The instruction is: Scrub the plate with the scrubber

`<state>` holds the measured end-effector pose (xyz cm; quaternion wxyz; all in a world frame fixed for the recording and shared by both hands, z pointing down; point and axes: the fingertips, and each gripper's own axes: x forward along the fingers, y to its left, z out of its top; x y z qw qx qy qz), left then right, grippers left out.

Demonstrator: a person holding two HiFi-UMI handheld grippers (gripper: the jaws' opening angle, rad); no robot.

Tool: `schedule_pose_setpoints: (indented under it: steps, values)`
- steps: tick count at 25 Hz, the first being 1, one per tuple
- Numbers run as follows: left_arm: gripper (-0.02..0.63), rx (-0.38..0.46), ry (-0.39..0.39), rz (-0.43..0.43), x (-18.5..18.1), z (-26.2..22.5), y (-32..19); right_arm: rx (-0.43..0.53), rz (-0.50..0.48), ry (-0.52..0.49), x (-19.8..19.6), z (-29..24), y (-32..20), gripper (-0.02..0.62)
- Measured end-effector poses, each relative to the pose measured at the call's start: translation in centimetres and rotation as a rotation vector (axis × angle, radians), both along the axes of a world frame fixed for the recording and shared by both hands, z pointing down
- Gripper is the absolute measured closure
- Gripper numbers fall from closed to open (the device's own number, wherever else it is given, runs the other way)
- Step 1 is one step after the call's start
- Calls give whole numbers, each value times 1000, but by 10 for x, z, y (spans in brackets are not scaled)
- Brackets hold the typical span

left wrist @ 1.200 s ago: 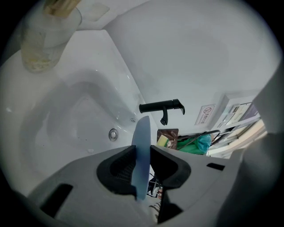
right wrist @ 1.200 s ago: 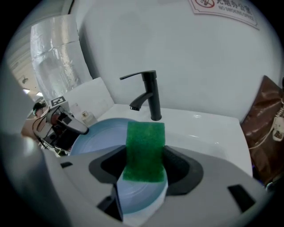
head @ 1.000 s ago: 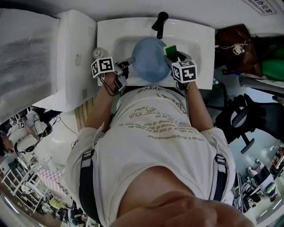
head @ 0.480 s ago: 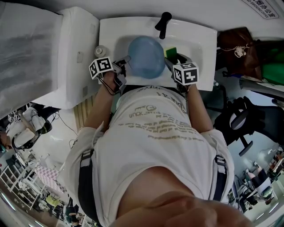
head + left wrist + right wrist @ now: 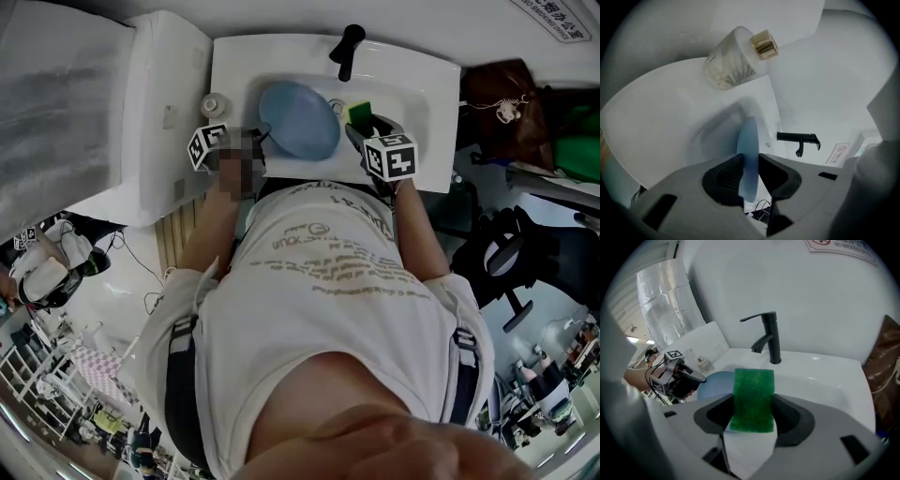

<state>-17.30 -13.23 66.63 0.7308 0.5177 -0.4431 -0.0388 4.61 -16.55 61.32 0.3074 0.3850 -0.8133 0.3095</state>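
Right gripper view, closest in: the right gripper [image 5: 753,403] is clamped on the green scrubber [image 5: 753,380], its pads pressing the two side edges. The green face stands clear past the tips, over a white backing. Just beyond and to its left the blue plate [image 5: 716,380] hangs over the sink [image 5: 825,373], apart from the scrubber, with the left gripper [image 5: 696,377] on its near rim. Left gripper view shows that grip plainly: the jaws are part closed on the rim, ribbed pads against both faces, and the plate runs edge-on away from them above the basin. Farther off stand the black tap [image 5: 772,341] at the back of the sink and a glass bottle [image 5: 736,63] on the ledge by the left gripper. The step in hand looks like bringing scrubber to plate, with no contact yet. To do it well, I would turn the plate so its hollow face meets the green side squarely, then lay the scrubber flat rather than on an edge. A rim pinch is a weak hold against sideways push. Strokes should therefore be short, light and directed toward the held rim, not across the free edge, where they would lever the plate out. Keep the work low over the basin, so a slip drops the plate only a short way, and clear of tap and bottle.
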Motion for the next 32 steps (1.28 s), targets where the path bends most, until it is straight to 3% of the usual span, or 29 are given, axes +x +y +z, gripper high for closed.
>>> schedule_pose_setpoints:
  steps: [4, 13, 20, 28, 32]
  values:
    - [506, -35, 0, -33, -2, 7, 7, -2, -13, 0, -2, 2, 2, 339]
    - [541, -178, -111, -60, -19, 36, 35, -3, -32, -7, -6, 2, 7, 339]
    - [546, -205, -125, -54, -23, 41, 42, -15, -30, -11, -6, 6, 11, 339]
    - [546, -150, -167, 17, -28, 23, 41, -11, -35, -20, -11, 7, 8, 339]
    - [569, -45, -319, 141, -33, -1, 34, 8, -34, -30, -14, 3, 4, 339]
